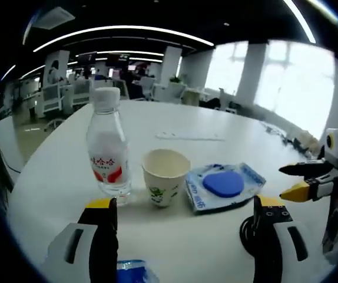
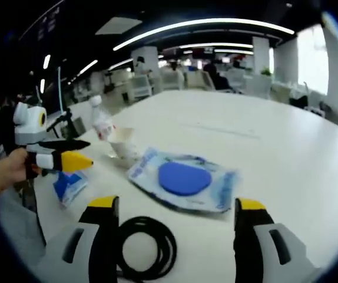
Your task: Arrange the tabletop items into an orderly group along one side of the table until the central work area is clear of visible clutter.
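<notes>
Cup [image 1: 165, 175] beyond left claw [image 1: 186, 221], bottle [image 1: 108, 147] beside

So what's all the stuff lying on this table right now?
Water bottle: one, clear with white cap and red label, beside the cup.
Paper cup: one, cream, upright, between bottle and wipes.
Wet-wipes pack: one, blue and white with a blue lid, lying flat.
Cable coil: one, black, at the near edge.
Small packet: one, blue and white, near the left gripper.
Table: one, white.
Left gripper: yellow-tipped jaws apart, holding nothing.
Right gripper: same, jaws apart.
Hand: one, holding the left gripper.
</notes>
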The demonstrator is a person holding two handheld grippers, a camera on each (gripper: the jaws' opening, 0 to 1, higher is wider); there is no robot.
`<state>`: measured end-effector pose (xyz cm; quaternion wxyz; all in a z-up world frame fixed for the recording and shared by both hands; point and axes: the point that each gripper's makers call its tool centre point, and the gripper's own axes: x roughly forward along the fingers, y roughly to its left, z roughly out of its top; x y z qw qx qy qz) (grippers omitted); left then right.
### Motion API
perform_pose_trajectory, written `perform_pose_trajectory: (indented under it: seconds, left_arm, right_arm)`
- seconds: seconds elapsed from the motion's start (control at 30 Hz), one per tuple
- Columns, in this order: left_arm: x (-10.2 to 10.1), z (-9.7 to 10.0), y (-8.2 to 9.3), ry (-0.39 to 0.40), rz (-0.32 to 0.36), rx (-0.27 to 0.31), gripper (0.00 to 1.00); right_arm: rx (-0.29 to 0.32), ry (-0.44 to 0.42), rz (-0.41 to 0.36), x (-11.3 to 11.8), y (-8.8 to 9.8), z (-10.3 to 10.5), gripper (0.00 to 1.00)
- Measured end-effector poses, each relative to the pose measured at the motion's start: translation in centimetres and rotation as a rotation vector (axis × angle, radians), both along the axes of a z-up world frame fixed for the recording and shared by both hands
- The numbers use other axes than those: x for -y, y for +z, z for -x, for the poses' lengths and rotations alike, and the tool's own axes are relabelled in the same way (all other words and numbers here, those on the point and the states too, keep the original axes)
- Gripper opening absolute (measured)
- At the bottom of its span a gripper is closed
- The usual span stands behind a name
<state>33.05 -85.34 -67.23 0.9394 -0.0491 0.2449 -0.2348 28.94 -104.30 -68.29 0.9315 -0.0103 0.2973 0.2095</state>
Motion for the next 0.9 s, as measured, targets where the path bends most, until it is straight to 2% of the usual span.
perform_pose_trajectory:
  seconds: [0.07,0.2,0.43,0.63,0.9]
  left_arm:
    - [-1.0,0.2,0.3,-0.008,-0.034,0.015,1.00]
    - [-2.5,0.8,1.2,-0.009,-0.006,0.014,1.00]
    - [-4.9,1.5,2.1,-0.008,-0.011,0.023,1.00]
    - [-7.9,2.0,3.5,0.032,-0.002,0.056,1.00]
    - [-11.7,3.6,3.4,0.093,-0.023,0.075,0.97]
  right_arm:
    - [-0.008,0.017,0.000,-0.7,-0.1,0.4,0.78]
    - [-0.018,0.041,-0.022,-2.0,0.0,1.0,0.79]
    - [-0.018,0.102,-0.037,-4.8,0.3,2.0,0.79]
    - [-0.025,0.142,-0.050,-6.8,0.3,3.1,0.79]
    - [0.004,0.174,-0.062,-9.2,0.8,4.0,0.76]
